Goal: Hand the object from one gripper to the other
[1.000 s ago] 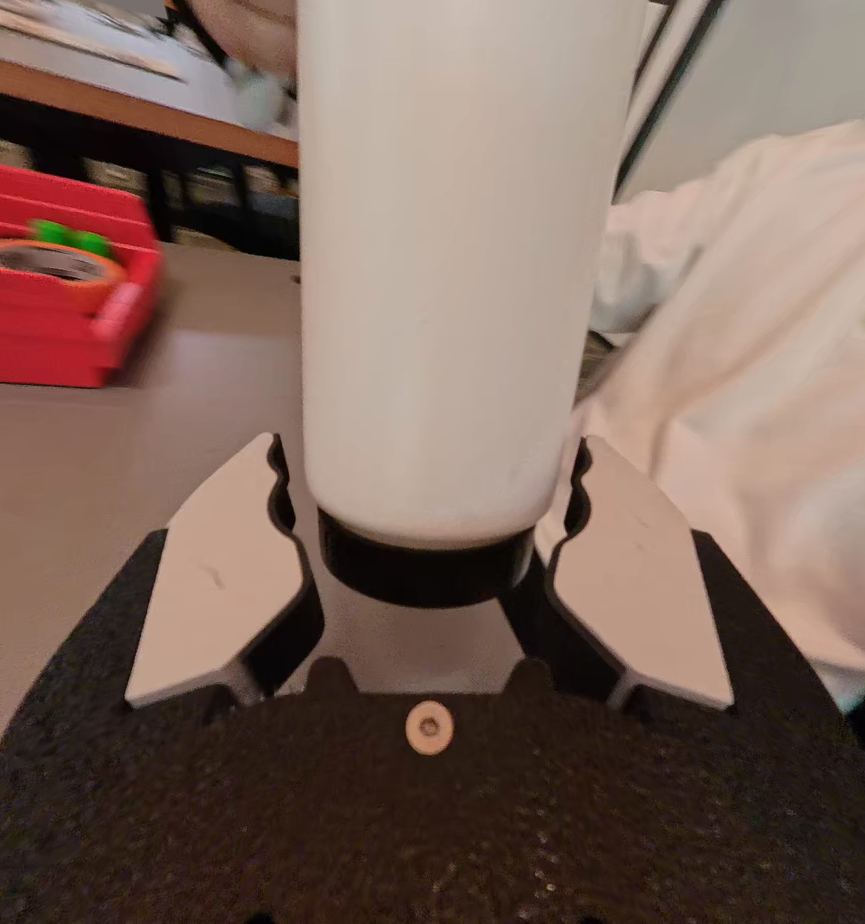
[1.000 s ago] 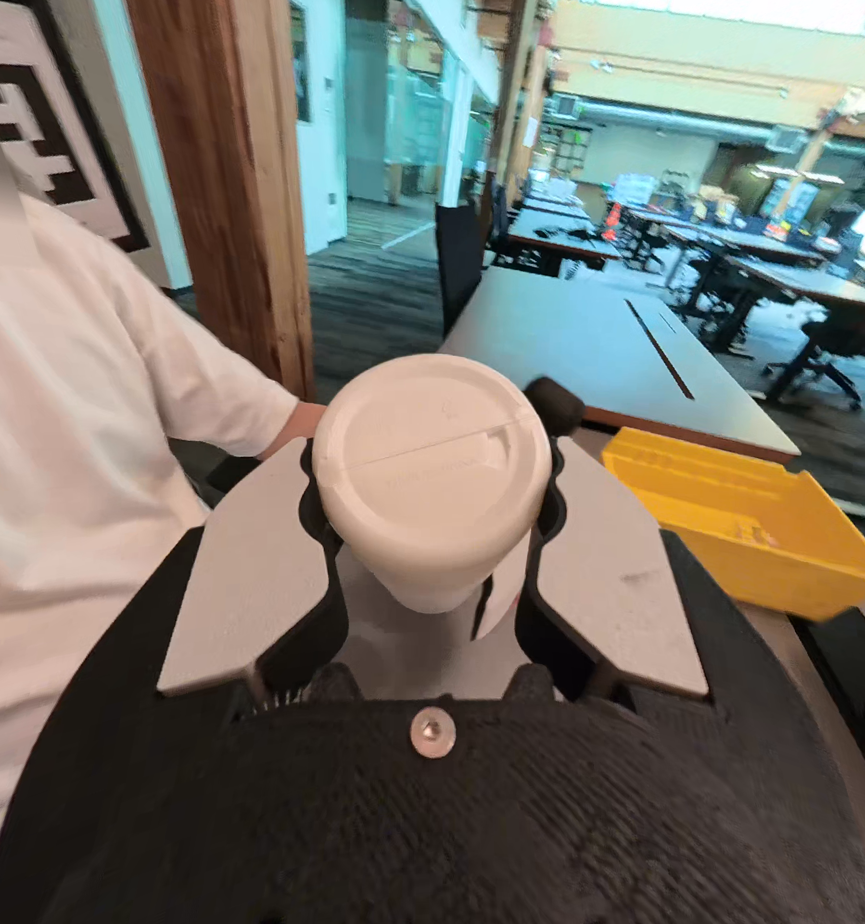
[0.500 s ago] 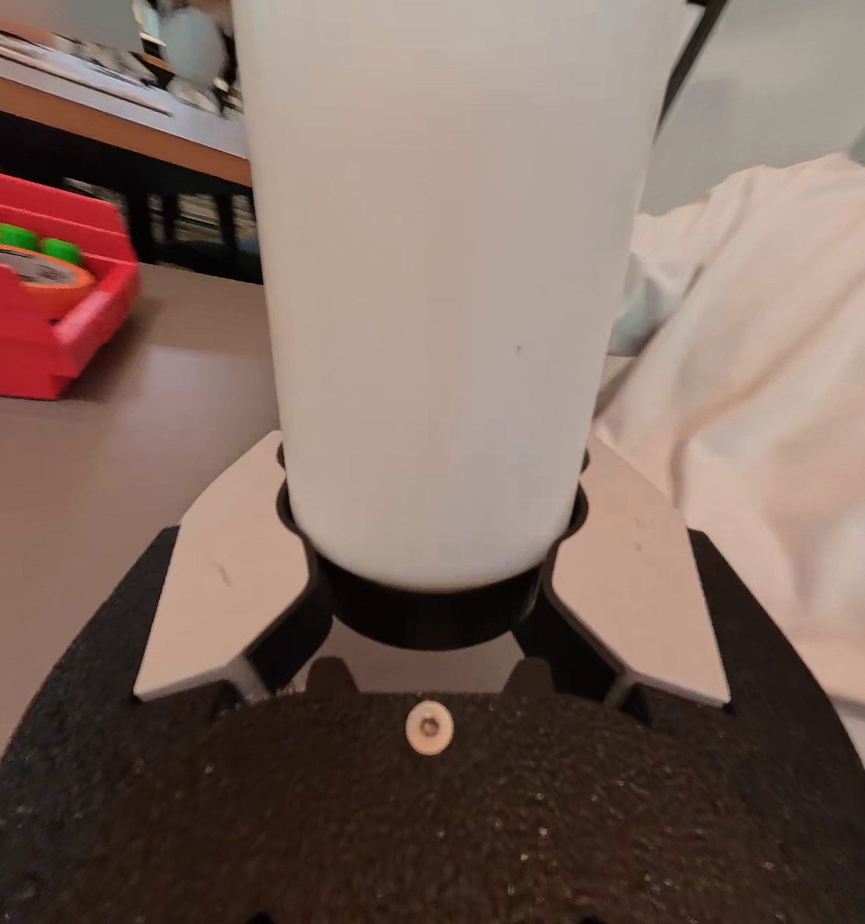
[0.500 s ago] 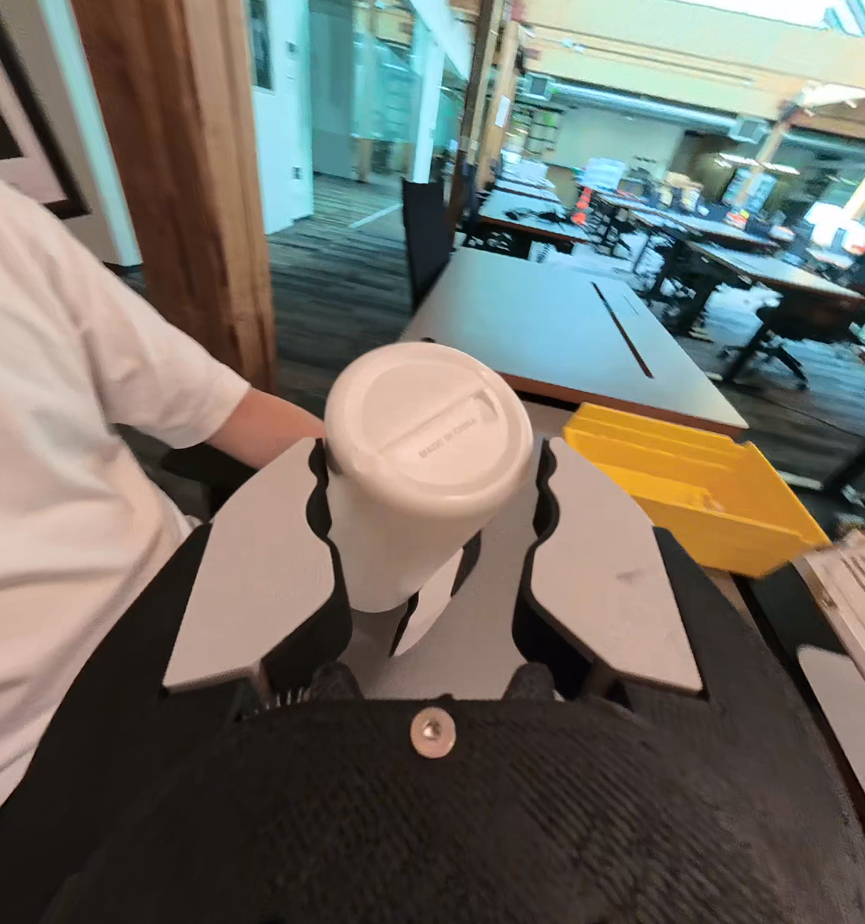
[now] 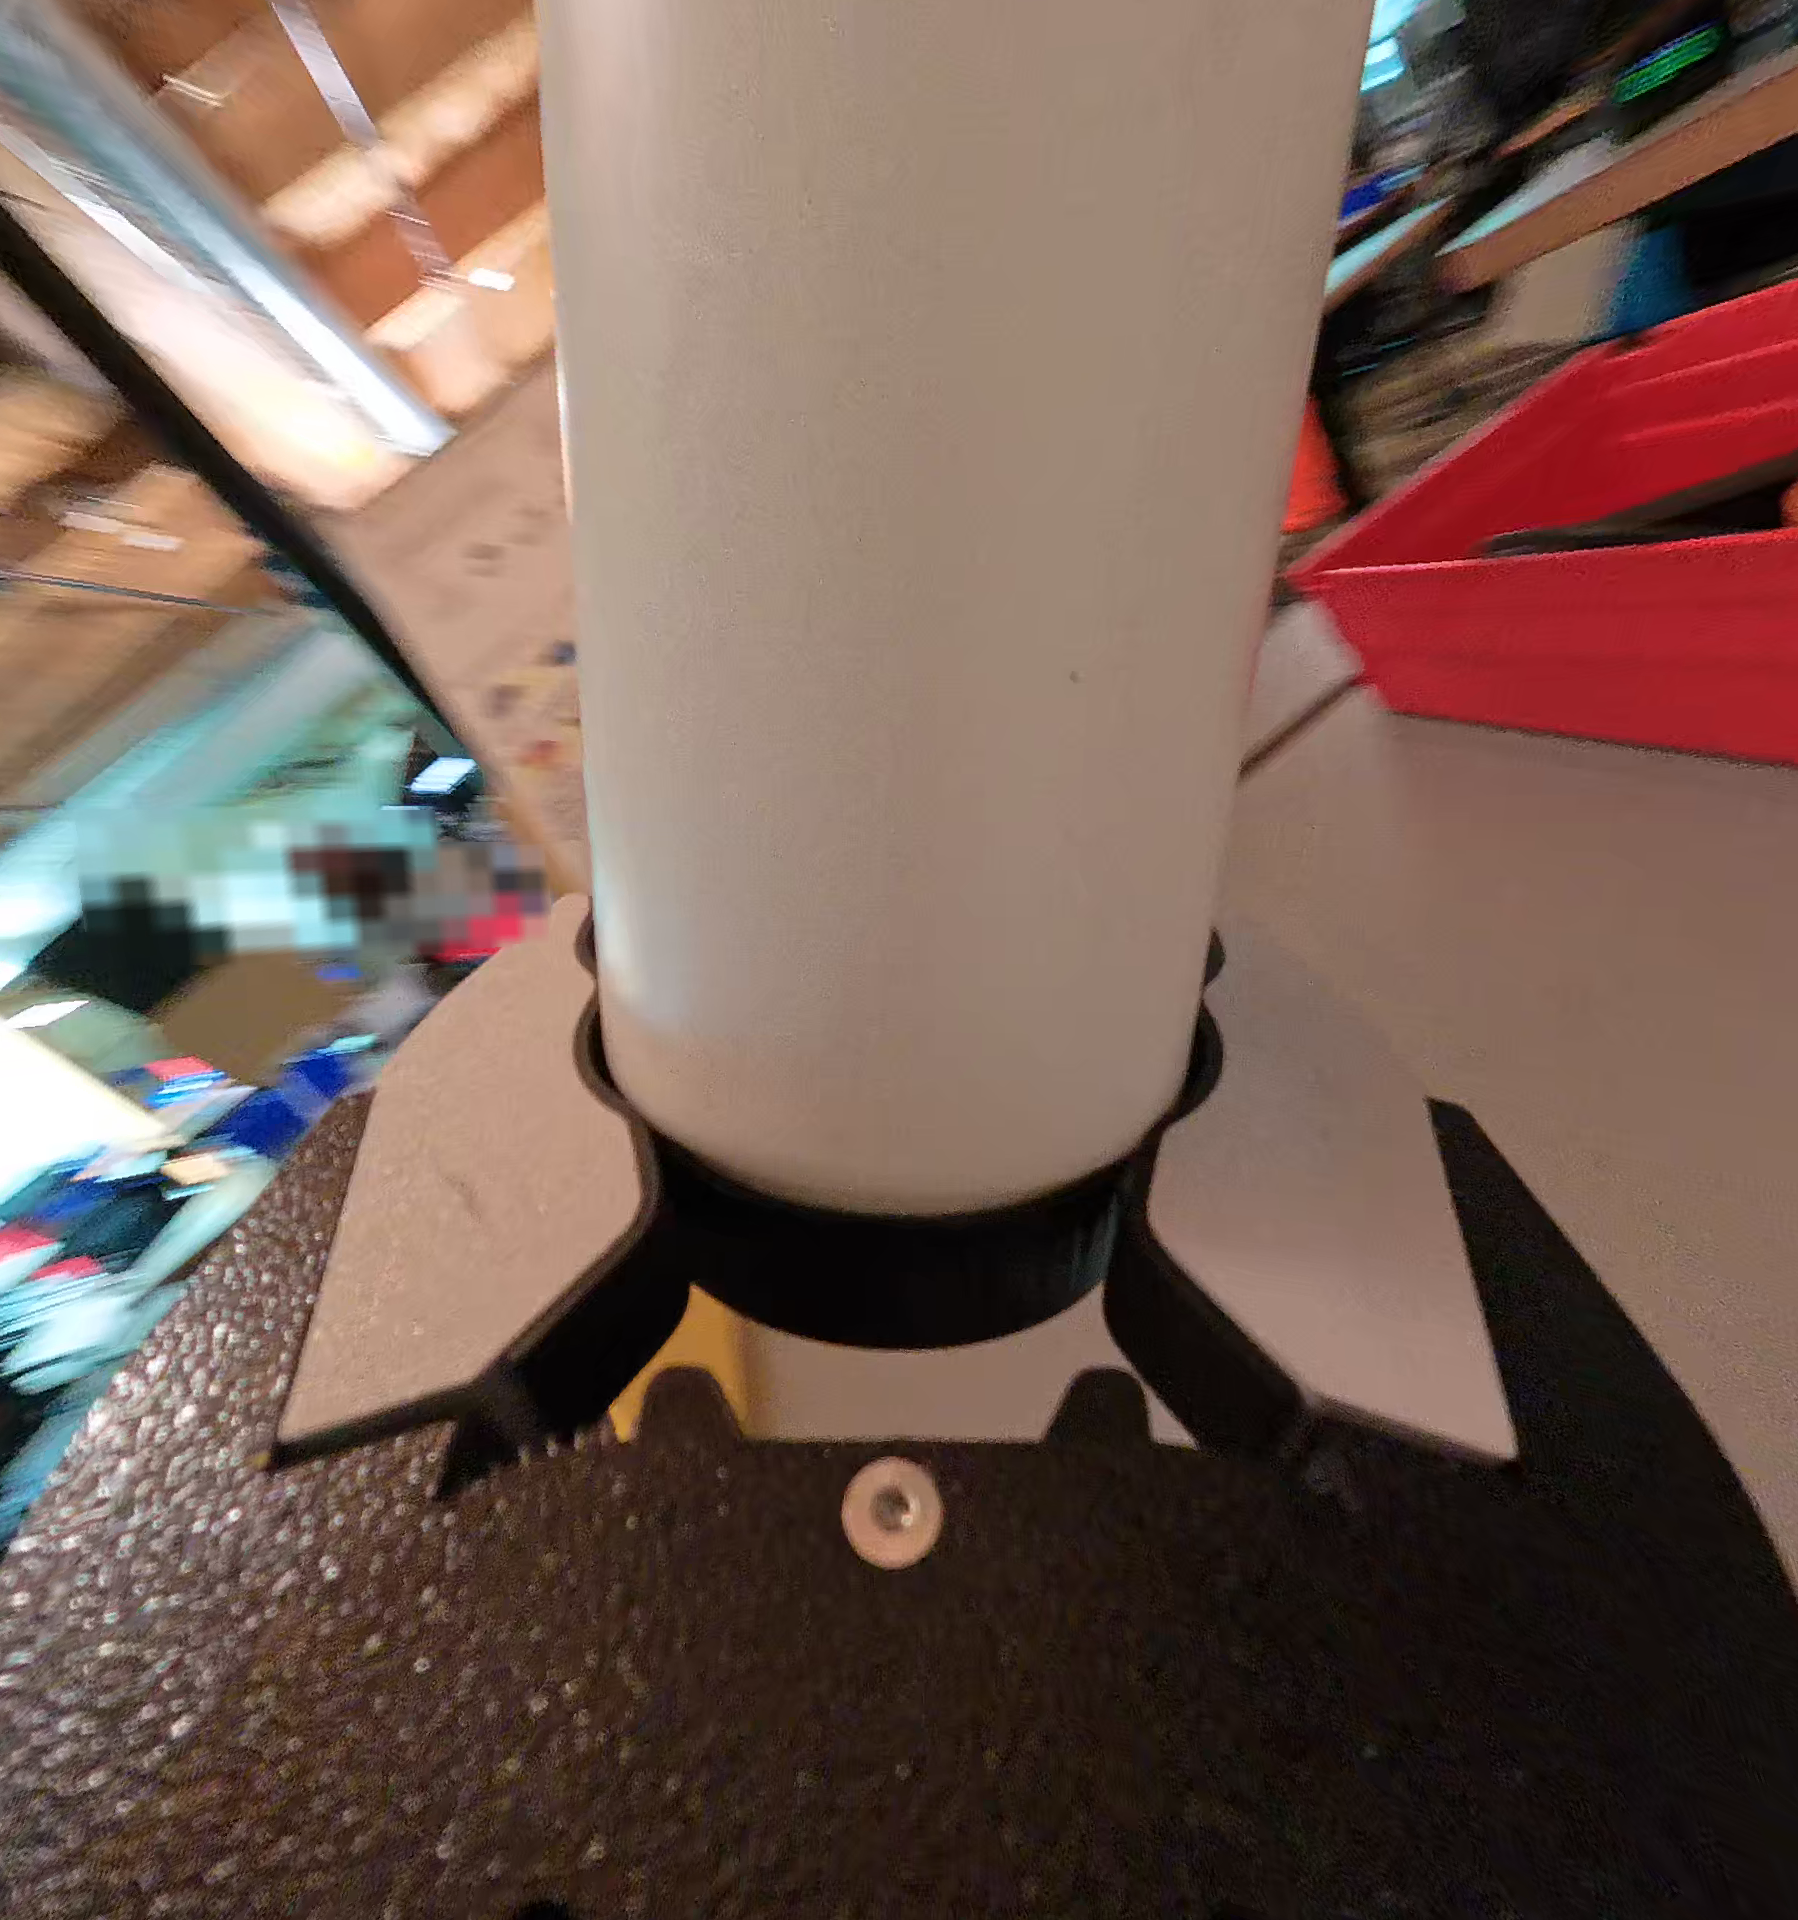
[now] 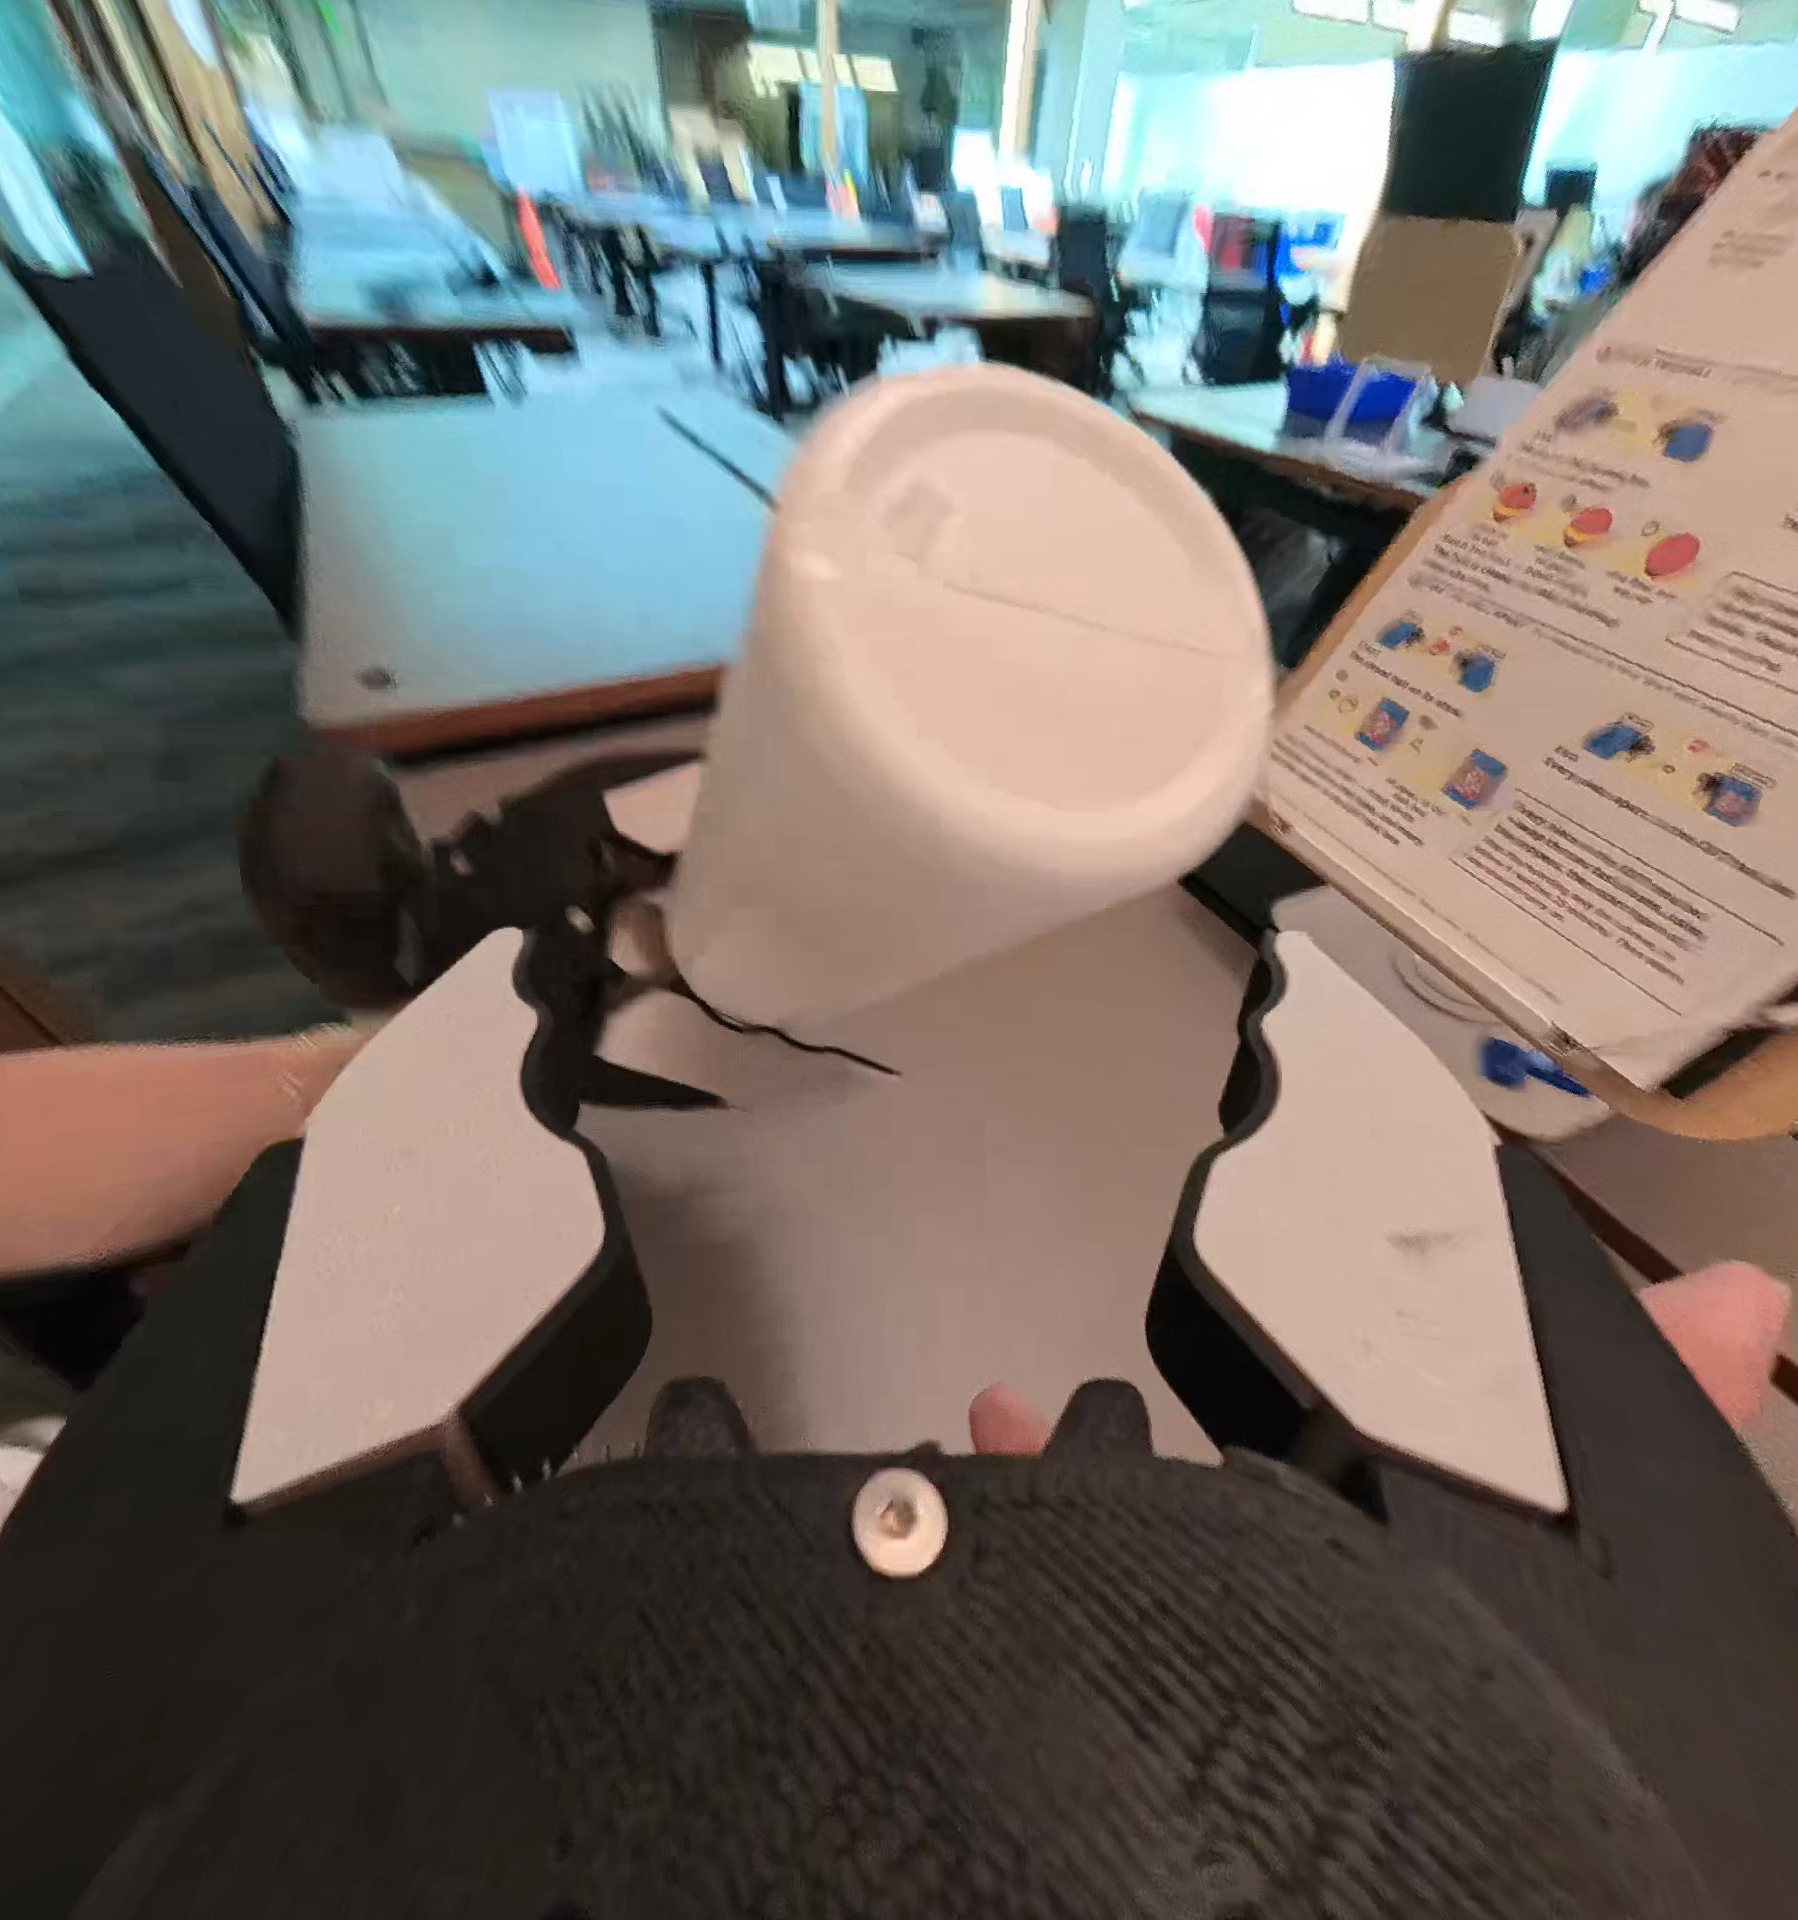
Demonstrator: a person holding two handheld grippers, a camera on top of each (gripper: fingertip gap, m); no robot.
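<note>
- Judging from both views, the handover looks done: the white bottle [image 5: 905, 582] now sits with the left gripper [image 5: 895, 1049], whose fingers are clamped on its lower body just above the black cap [image 5: 890, 1283].
- Beside the bottle, the right gripper [image 6: 900, 1039] is spread wide and empty, the bottle's base [image 6: 978, 644] just beyond its fingertips.
- Beyond the bottle lies a red bin [image 5: 1622, 582].
- What seems left: drawing the right gripper clear.
</note>
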